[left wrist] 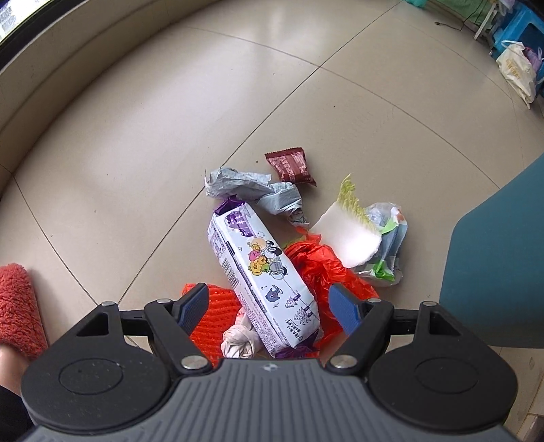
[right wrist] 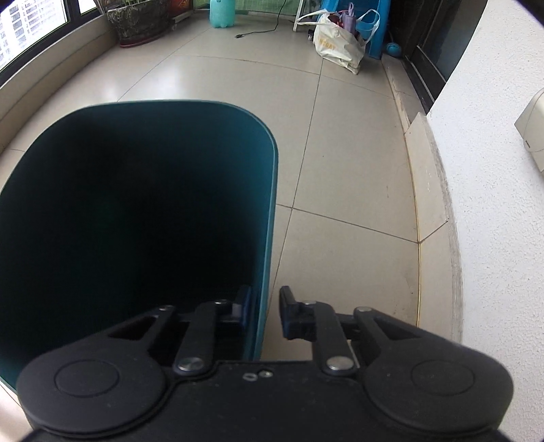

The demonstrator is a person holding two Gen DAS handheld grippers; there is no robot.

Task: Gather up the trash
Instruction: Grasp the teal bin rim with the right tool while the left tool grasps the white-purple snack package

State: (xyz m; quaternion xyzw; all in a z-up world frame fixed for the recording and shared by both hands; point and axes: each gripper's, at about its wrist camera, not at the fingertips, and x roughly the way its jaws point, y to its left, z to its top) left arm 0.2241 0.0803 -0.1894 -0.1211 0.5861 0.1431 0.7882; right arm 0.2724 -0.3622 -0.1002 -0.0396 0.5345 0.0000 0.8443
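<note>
A pile of trash lies on the tiled floor in the left wrist view: a white and purple snack pack [left wrist: 261, 272], a grey crumpled bag [left wrist: 251, 190], a brown wrapper [left wrist: 289, 166], a cabbage piece [left wrist: 346, 231], a red plastic bag [left wrist: 323, 265], an orange net [left wrist: 217, 312] and a white wad [left wrist: 238, 340]. My left gripper [left wrist: 268, 306] is open, its fingers either side of the snack pack's near end, above it. My right gripper [right wrist: 263, 311] straddles the wall of the teal bin [right wrist: 268, 204], one finger inside and one outside, with a gap showing on the outer side.
The teal bin's side [left wrist: 493, 265] stands right of the pile. A red fluffy slipper [left wrist: 17, 306] is at the left. A cream tote bag [right wrist: 336, 44], blue stool, plant pot [right wrist: 139, 20] and cable lie at the far end. A white wall [right wrist: 493, 221] runs on the right.
</note>
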